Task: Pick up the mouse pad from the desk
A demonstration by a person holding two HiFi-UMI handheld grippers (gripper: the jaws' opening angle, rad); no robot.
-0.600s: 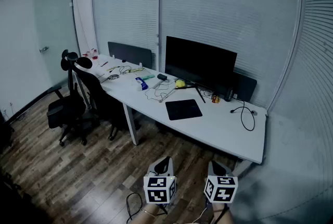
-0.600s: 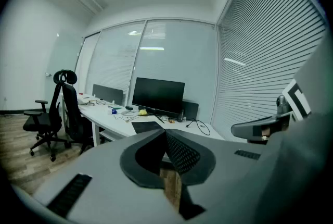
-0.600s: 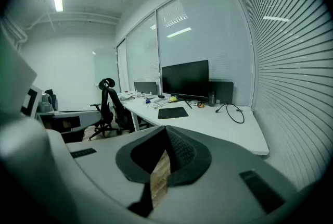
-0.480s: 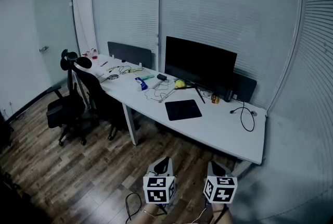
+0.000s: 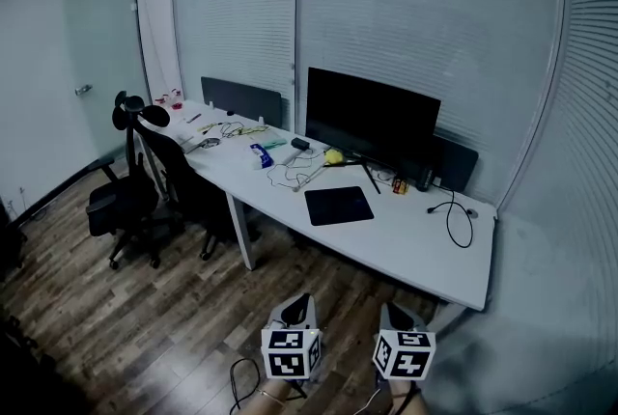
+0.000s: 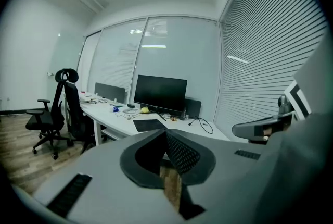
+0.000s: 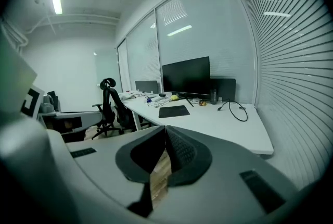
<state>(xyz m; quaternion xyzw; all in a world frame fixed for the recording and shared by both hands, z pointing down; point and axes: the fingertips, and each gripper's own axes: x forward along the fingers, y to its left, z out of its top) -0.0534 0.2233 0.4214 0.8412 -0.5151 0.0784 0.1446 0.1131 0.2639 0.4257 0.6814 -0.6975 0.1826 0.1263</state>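
Holds left tongs, right tongs closed, empty, well apart from flat black rectangular mouse pad on white counter. Leaves approach, grasp, lift undone.

Shut, empty tongs face the mouse pad on the desk.

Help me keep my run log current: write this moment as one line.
phase: standing off from desk | left gripper: shut, empty | right gripper: shut, empty | mouse pad: flat on desk, before monitor, untouched
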